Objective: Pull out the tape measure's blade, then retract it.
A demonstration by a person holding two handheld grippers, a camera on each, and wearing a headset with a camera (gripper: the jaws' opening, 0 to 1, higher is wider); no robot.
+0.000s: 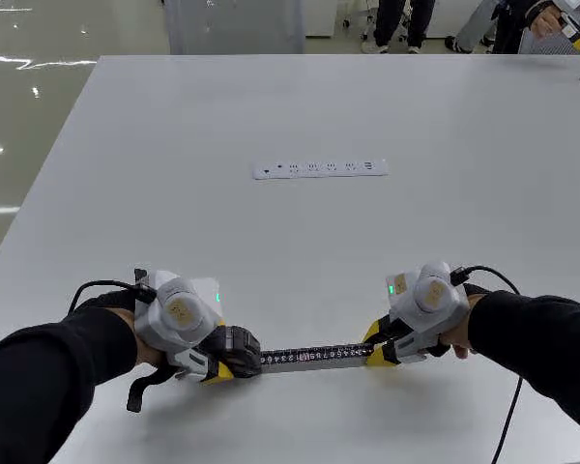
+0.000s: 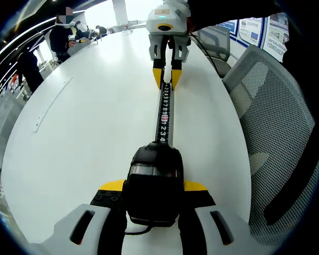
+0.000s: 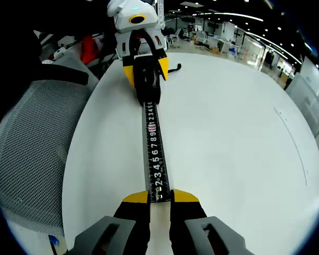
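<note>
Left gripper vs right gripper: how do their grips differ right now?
The left gripper is shut on the black tape measure case; the right gripper is shut on the tip of the blade. The left gripper's fingers sit wide apart around the bulky case; the right gripper's fingers are nearly together on the thin blade. Shared: both are low over the white table, facing each other along the pulled-out blade.
</note>
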